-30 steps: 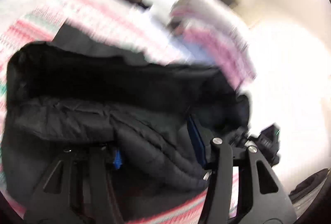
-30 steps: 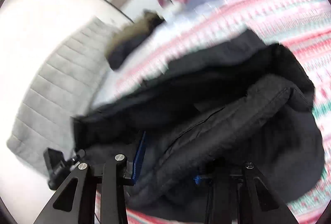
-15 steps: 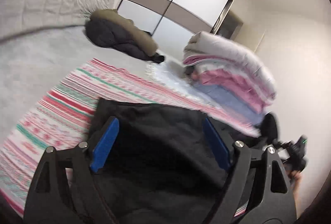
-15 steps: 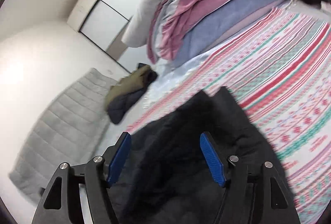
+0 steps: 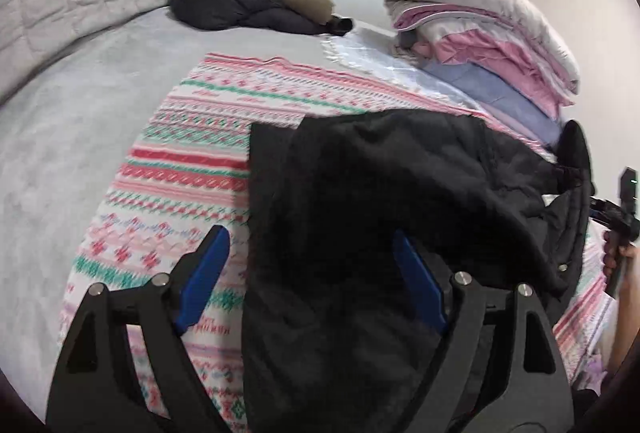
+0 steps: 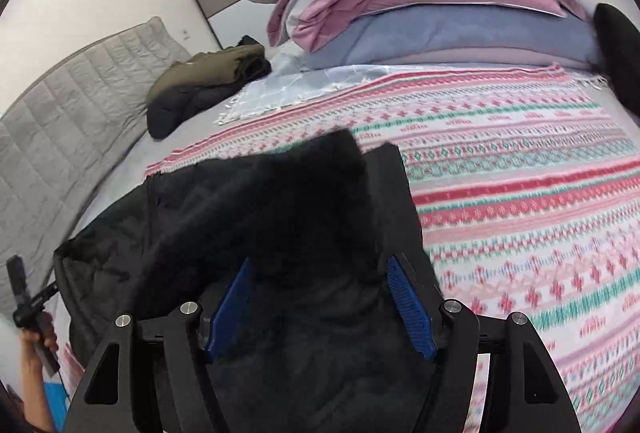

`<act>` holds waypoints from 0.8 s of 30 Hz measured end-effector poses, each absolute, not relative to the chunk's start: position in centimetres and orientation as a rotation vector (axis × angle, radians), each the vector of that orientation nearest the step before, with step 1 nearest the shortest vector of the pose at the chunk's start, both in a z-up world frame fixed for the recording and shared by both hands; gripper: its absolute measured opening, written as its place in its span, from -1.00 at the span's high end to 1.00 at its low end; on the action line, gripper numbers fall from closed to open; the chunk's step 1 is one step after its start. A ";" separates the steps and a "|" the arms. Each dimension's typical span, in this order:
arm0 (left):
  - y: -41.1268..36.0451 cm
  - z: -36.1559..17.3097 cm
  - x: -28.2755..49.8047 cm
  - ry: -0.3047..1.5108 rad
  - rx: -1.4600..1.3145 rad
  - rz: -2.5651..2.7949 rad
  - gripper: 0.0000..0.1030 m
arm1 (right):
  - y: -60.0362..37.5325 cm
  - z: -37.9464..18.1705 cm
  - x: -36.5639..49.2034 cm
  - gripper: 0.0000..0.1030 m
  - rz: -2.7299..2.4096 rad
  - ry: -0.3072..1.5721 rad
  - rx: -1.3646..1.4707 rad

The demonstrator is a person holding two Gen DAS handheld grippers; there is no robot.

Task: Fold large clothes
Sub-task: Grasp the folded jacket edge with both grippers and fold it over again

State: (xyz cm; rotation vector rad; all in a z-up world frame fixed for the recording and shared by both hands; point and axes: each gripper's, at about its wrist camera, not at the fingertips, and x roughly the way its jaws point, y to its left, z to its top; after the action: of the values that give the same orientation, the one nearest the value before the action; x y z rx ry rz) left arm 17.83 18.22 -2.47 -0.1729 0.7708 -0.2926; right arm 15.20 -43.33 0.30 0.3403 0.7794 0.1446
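Object: black padded jacket (image 5: 400,193) (image 6: 280,217) | Appearance: dark quilted shell, stitched seams, small snap studs along one edge | State: folded over into a bulky, uneven heap, folds loose and rumpled | Pose: lying flat, not lifted | Location: near edge of the bed, on the pink-and-green patterned blanket (image 5: 192,161) (image 6: 520,193)

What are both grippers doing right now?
Left gripper: open, over the black jacket, not gripping it.
Right gripper: open, over the jacket too.
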 end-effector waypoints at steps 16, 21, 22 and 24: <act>17.5 -0.3 23.5 0.707 -0.342 -0.446 0.86 | -45.3 0.4 21.6 0.84 0.264 0.651 0.497; 18.4 0.7 26.3 0.684 -0.434 -0.362 0.88 | -46.3 1.8 23.9 0.88 0.132 0.635 0.505; 18.5 0.6 27.3 0.694 -0.456 -0.332 0.88 | -46.7 1.8 24.5 0.88 0.108 0.638 0.522; 18.4 -0.2 28.9 0.715 -0.469 -0.284 0.88 | -47.3 1.5 25.6 0.88 0.062 0.651 0.540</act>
State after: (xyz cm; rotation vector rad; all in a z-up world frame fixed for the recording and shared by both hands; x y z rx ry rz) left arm 28.86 18.43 -0.16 -0.4694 0.7148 -0.2844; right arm 25.64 -47.29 1.53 0.5399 0.6513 0.0624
